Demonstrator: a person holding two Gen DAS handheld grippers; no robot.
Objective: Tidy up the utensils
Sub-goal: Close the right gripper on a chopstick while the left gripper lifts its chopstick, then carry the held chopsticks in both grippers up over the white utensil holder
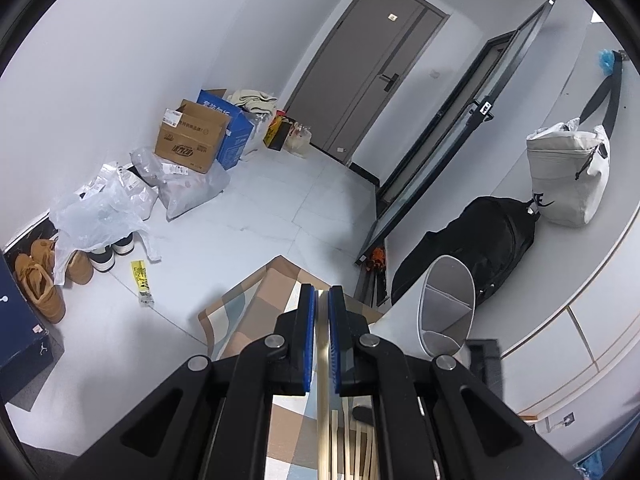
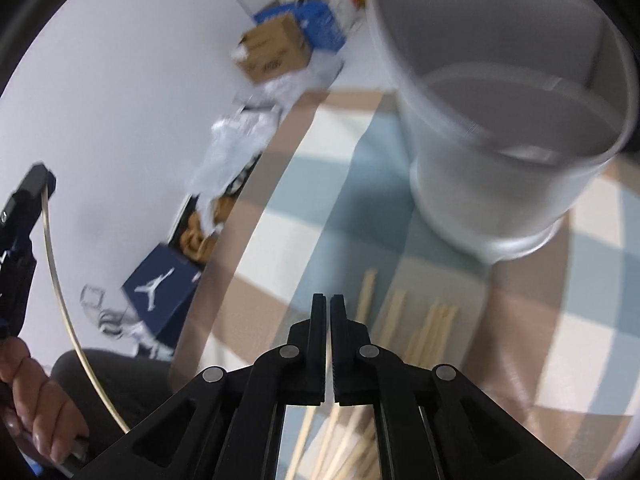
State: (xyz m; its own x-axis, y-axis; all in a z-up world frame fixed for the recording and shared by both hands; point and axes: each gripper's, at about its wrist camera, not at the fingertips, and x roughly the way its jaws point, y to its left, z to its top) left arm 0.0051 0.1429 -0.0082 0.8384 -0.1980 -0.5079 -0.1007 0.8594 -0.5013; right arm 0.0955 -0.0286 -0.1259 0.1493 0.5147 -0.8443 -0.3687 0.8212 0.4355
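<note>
A pale wooden chopstick (image 1: 323, 364) is clamped between the blue pads of the left gripper (image 1: 323, 292), which is tipped gently downward past the table edge. Seen from the right wrist, that gripper is carried by a hand (image 2: 38, 412) curled around its handle.

The black jaws of the right gripper (image 2: 329, 300) are drawn together and aimed steeply down. A pale sliver shows in the slit, but whether it is pinched cannot be told. Loose wooden chopsticks (image 2: 400, 320) are scattered just beyond and under its tips on a brown, blue and cream chequered cloth (image 2: 360, 184). Farther ahead and to the right, a pale grey plastic holder with an inner divider (image 2: 500, 140) is stood on the cloth.

To the left, on the floor, a white leaping-figure logo is printed on a navy shoebox (image 2: 160, 288). Well ahead of the left gripper, dark printing on a brown cardboard carton (image 1: 192, 136) is too small to read.
</note>
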